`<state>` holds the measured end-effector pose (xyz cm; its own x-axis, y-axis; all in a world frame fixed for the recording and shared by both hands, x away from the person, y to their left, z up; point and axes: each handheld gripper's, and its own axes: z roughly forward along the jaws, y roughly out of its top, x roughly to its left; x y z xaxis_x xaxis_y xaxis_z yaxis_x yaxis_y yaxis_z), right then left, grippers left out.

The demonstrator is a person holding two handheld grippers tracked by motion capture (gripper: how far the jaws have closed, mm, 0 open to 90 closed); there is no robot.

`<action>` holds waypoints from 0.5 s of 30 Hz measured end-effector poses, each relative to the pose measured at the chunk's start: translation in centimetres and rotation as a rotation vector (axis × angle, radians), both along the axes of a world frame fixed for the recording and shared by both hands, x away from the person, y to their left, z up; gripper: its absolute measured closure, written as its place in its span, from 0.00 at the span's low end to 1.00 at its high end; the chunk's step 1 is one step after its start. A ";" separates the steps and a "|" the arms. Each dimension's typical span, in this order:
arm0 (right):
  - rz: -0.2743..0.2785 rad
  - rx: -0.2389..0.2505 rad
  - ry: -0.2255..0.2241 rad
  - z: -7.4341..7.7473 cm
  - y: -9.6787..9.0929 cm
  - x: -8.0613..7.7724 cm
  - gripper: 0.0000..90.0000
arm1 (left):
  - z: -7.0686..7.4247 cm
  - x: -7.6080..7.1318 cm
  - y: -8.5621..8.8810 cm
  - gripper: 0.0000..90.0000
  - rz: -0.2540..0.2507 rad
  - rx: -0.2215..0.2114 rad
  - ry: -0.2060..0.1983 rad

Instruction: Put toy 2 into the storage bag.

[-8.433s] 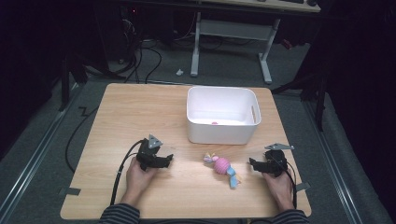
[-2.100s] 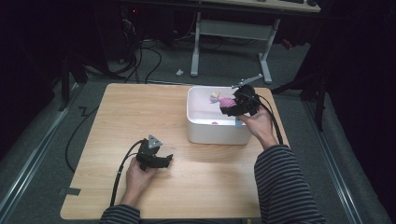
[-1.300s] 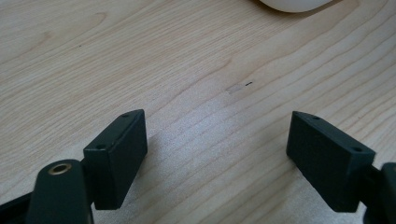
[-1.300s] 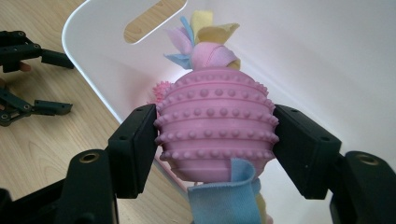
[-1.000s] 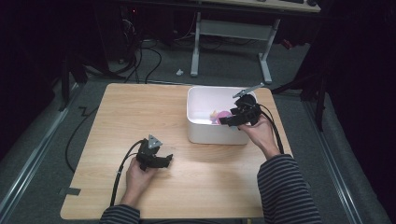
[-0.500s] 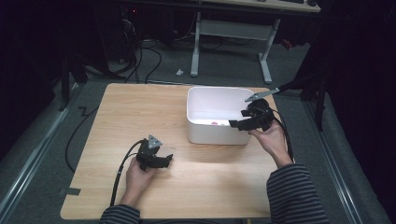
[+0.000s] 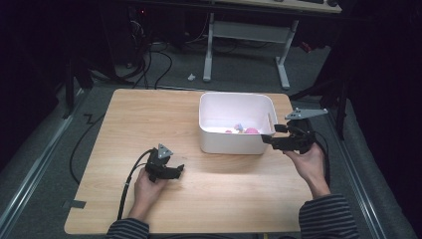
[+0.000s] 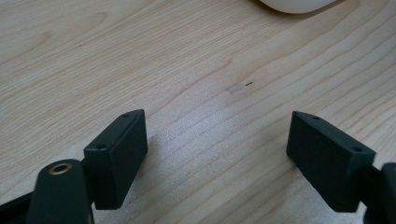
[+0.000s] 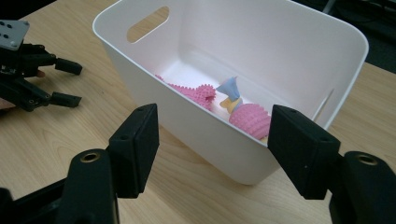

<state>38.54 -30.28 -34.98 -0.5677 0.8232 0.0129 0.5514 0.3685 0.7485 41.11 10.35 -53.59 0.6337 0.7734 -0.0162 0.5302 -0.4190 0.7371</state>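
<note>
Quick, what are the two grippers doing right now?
Left gripper: open, holding nothing, resting on the table.
Right gripper: open, holding nothing, jaws just closing a bit, beside the white bin.

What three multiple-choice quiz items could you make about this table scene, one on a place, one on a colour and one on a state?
1. Where does the pink spiky toy lie?
A. inside the white bin
B. on the wooden table beside the bin
C. between the right gripper's jaws

2. What colour is the bin?
A. blue
B. white
C. black

3. How does the left gripper stand?
A. shut on the toy
B. shut on a cable
C. open, with bare wood between its jaws

Answers:
1. A, the right gripper view shows the toy on the bin's floor.
2. B, its walls are white in both views.
3. C, the left gripper view shows the jaws wide apart over bare table.
</note>
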 end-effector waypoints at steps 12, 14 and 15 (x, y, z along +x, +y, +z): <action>0.003 0.007 0.004 -0.4 -1.0 -3.0 0.38 | 0.0 0.0 0.0 0.23 0.000 0.000 0.000; 0.003 0.012 -0.008 -0.5 -1.2 -3.7 0.39 | 0.0 0.0 0.0 0.23 0.000 0.000 0.000; 0.001 0.010 -0.010 -0.6 -1.2 -4.0 0.39 | 0.0 0.0 0.0 0.23 0.001 -0.003 0.002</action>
<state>34.57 -31.50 -35.63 -0.5690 0.8222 0.0153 0.5434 0.3619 0.7574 41.11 10.35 -53.59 0.6330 0.7739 -0.0192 0.5318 -0.4166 0.7373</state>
